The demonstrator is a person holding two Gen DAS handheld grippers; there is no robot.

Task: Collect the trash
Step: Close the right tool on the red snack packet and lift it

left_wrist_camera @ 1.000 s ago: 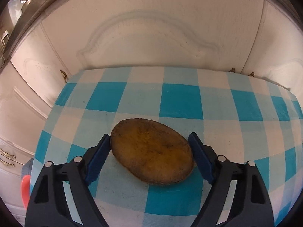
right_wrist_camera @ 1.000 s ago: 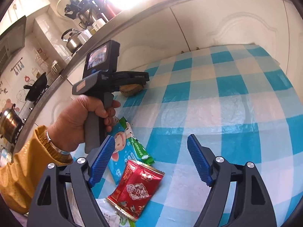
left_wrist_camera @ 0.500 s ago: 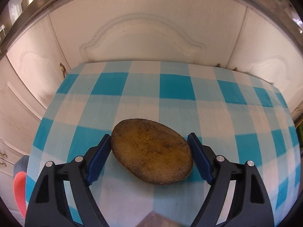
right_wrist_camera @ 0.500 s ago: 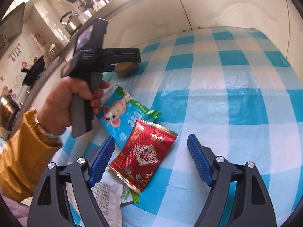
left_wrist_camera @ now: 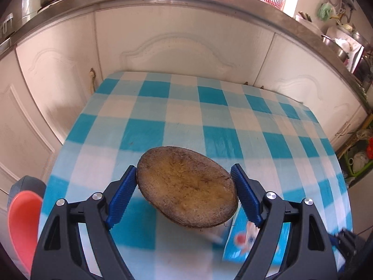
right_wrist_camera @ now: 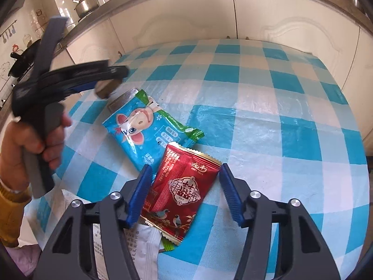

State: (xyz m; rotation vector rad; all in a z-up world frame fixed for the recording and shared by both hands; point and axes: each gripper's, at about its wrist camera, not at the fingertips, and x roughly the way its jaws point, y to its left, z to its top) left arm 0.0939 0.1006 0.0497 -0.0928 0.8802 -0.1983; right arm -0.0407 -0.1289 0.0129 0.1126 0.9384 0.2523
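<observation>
My left gripper (left_wrist_camera: 184, 193) is shut on a brown, rough oval fruit shell (left_wrist_camera: 186, 187) and holds it above the checked tablecloth (left_wrist_camera: 177, 116). From the right wrist view the left gripper (right_wrist_camera: 109, 80) carries the shell (right_wrist_camera: 106, 88) over the blue wrapper's top end. My right gripper (right_wrist_camera: 185, 193) is open, its pads either side of a red snack wrapper (right_wrist_camera: 181, 191). A blue cartoon-pig wrapper (right_wrist_camera: 142, 133) lies just beyond it, and a white printed wrapper (right_wrist_camera: 137, 245) lies under my fingers.
The table with the blue-and-white cloth (right_wrist_camera: 268, 121) stands against white kitchen cabinets (left_wrist_camera: 181, 44). A red-orange bin rim (left_wrist_camera: 22, 221) shows below the table's left edge. The blue wrapper (left_wrist_camera: 244, 240) shows under the left gripper.
The left gripper lifted the shell and drew back toward the wrappers. The right gripper moved forward and down until its pads flank the red wrapper.
</observation>
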